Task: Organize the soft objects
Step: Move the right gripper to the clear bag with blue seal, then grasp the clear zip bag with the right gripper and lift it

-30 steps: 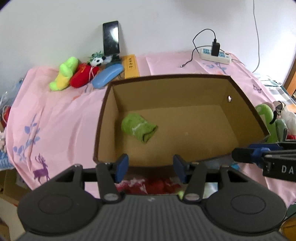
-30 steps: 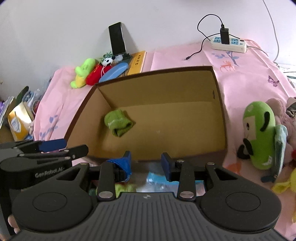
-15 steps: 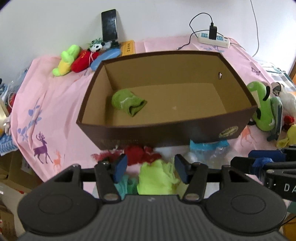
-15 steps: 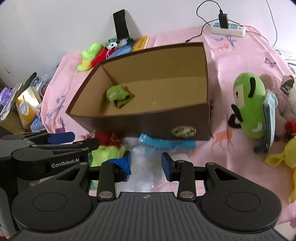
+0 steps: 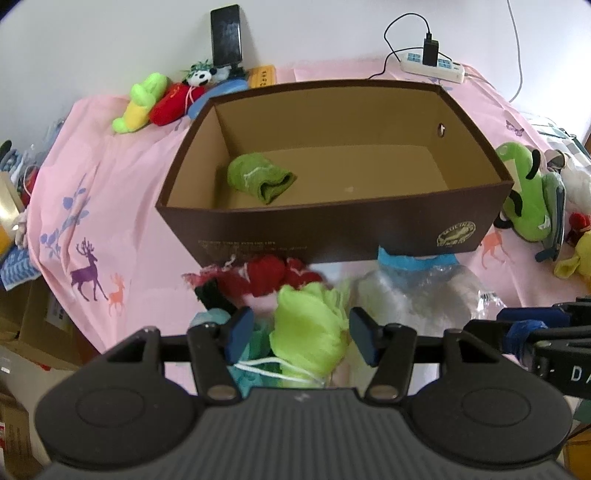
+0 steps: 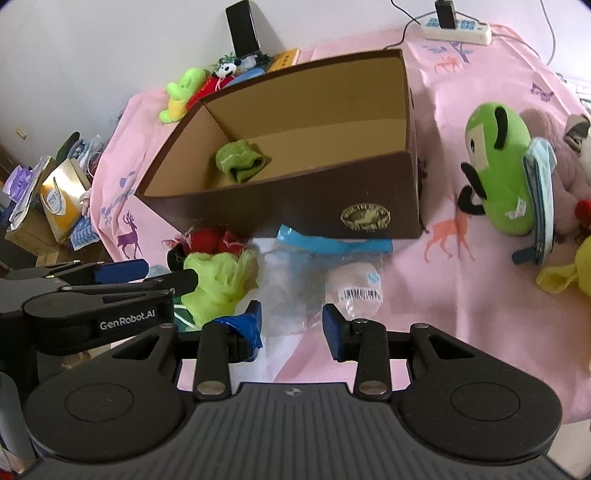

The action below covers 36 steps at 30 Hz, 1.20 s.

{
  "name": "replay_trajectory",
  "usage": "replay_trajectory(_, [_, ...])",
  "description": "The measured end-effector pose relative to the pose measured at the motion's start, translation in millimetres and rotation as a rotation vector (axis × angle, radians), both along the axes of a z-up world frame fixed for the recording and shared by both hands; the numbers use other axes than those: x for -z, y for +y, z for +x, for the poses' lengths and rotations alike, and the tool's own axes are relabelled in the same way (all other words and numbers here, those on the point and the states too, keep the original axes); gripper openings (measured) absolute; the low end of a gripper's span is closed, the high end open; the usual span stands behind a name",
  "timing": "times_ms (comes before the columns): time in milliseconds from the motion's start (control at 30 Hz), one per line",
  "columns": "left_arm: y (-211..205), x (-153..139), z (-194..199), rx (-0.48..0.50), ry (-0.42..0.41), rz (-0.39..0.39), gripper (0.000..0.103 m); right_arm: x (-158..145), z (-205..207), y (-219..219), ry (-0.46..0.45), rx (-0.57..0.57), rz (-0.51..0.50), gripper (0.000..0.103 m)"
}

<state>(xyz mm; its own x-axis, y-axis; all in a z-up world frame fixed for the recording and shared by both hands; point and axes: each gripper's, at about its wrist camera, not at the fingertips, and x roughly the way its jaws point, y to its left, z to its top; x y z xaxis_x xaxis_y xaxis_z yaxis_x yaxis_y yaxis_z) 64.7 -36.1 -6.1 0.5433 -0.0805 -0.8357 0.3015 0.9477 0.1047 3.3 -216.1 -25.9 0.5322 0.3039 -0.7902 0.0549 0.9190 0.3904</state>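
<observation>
An open brown box (image 5: 332,229) (image 6: 295,206) stands on the pink cloth with a rolled green towel (image 5: 258,177) (image 6: 240,160) in its left part. In front of it lies a pile: a lime-green fluffy piece (image 5: 310,325) (image 6: 218,280), a red soft item (image 5: 266,277) (image 6: 210,238) and a clear plastic bag (image 5: 417,291) (image 6: 295,273) with a blue band. My left gripper (image 5: 301,336) (image 6: 147,273) hangs open over the lime piece, pads apart from it. My right gripper (image 6: 291,326) (image 5: 524,328) is open above the bag.
A big green plush (image 5: 528,192) (image 6: 498,166) and other toys lie right of the box. Small plush toys (image 5: 147,99), a phone (image 5: 226,35) and a power strip (image 5: 432,66) line the wall behind. Boxes and bags (image 6: 62,199) stand off the left edge.
Both grippers have drawn back from over the box and sunk a little. The box's front wall and the pile before it have come into view. Jaws look unchanged.
</observation>
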Motion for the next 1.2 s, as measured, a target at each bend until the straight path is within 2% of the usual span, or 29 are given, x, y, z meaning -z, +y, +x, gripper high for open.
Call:
replay_trajectory(233, [5, 8, -5, 0.022, 0.02, -0.004, 0.061, 5, -2, -3, 0.025, 0.018, 0.028, 0.019])
replay_trajectory(433, [13, 16, -9, 0.063, 0.061, -0.057, 0.061, 11, -1, -5, 0.054, 0.014, 0.065, 0.019])
replay_trajectory(600, [16, 12, -22, 0.167, 0.062, -0.138, 0.062, 13, -3, -13, 0.064, 0.041, 0.074, 0.019])
replay_trajectory(733, [4, 5, -30, 0.271, 0.053, -0.228, 0.063, 11, -3, -36, 0.044, 0.139, 0.116, 0.019])
replay_trajectory(833, [-16, 7, -34, 0.388, 0.062, -0.289, 0.065, 13, 3, -52, 0.037, 0.212, 0.117, 0.02])
replay_trajectory(933, [-34, 19, -34, 0.463, 0.057, -0.268, 0.065, 20, 11, -61, 0.054, 0.239, 0.121, 0.02])
replay_trajectory(1033, [-44, 32, -30, 0.494, 0.048, -0.21, 0.065, 30, 19, -70, 0.086, 0.255, 0.169, 0.02])
replay_trajectory(1100, [-50, 40, -26, 0.511, 0.026, -0.148, 0.065, 37, 23, -74, 0.105, 0.256, 0.203, 0.02])
replay_trajectory(1200, [-57, 46, -21, 0.532, -0.011, -0.101, 0.065, 48, 28, -79, 0.144, 0.267, 0.229, 0.02])
